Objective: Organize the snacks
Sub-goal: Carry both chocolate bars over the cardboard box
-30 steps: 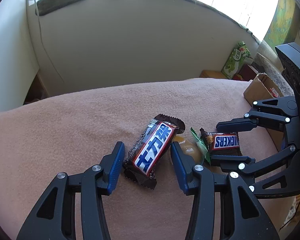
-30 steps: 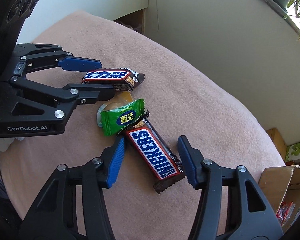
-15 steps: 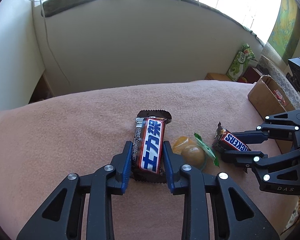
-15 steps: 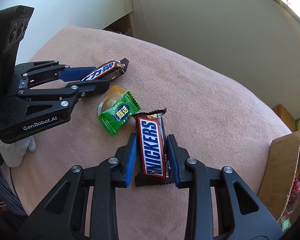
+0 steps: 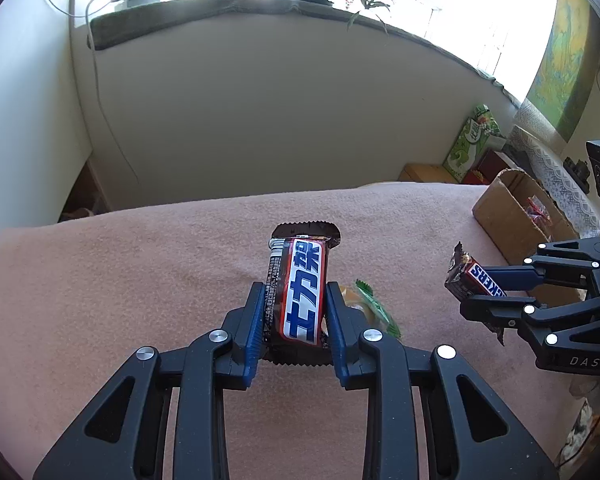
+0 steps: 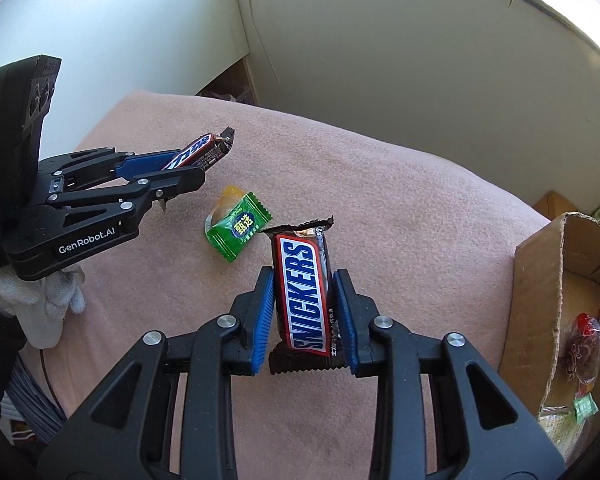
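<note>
The left gripper (image 5: pixel 296 300) is clamped on the Chinese-label bar (image 5: pixel 302 294) and the right gripper (image 6: pixel 304 294) on the Snickers bar (image 6: pixel 306 292) — both raised off the pink blanket (image 6: pixel 400 208), green candy (image 6: pixel 238 232) lying between, cardboard box (image 6: pixel 540 300) alongside

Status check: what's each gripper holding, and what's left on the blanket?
Left gripper shut on Chinese-label Snickers. Right gripper shut on Snickers bar. Green candy on blanket. Box unobstructed.

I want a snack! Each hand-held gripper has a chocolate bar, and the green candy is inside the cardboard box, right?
Not quite. The right wrist view shows the green candy lying on the pink blanket, outside the cardboard box. The left hand-held gripper and right hand-held gripper do each hold a chocolate bar.
</note>
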`<move>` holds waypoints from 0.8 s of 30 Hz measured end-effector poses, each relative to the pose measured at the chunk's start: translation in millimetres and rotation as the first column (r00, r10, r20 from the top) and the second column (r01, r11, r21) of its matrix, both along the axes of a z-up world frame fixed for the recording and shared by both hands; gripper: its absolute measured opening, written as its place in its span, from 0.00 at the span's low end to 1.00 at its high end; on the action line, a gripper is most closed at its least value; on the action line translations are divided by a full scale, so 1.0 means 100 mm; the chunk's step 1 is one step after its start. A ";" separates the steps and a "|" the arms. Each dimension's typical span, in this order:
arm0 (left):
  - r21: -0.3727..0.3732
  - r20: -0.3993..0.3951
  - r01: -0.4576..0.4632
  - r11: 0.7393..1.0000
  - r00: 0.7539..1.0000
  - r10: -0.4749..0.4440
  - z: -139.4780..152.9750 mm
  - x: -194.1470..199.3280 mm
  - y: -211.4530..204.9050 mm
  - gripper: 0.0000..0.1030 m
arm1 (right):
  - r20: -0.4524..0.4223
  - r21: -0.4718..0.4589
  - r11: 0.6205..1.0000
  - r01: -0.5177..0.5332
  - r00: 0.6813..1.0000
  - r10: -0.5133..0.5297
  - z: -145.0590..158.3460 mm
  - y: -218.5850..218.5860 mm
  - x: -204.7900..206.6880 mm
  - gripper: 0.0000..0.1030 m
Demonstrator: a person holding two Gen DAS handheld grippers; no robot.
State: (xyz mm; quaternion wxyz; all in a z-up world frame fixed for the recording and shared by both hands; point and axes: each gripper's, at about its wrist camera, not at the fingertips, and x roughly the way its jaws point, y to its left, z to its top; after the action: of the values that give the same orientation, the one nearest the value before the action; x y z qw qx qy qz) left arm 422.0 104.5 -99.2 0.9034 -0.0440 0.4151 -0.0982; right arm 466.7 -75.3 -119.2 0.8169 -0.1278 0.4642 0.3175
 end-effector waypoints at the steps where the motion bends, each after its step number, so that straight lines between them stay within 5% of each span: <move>1: -0.001 0.007 0.006 1.000 1.000 -0.006 0.03 -0.02 -0.02 0.27 | 0.002 0.009 1.000 0.004 1.000 -0.004 0.03 -0.01 0.00 0.30; 12: -0.023 0.072 0.088 0.996 0.994 -0.087 0.33 -0.20 -0.40 0.27 | 0.067 0.097 0.991 0.087 0.993 -0.094 0.37 -0.71 -0.30 0.30; 24: -0.047 0.115 0.237 0.970 0.966 -0.231 0.51 -0.31 -1.13 0.27 | 0.145 0.102 0.958 0.268 0.949 -0.281 0.68 -1.85 -0.39 0.30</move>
State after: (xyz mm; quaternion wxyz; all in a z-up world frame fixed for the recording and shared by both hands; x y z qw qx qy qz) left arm 390.8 -8.8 -47.9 0.9051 -0.0165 0.3643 -0.2187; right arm 427.3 -260.4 -51.2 0.8919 -0.0535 0.3979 0.2083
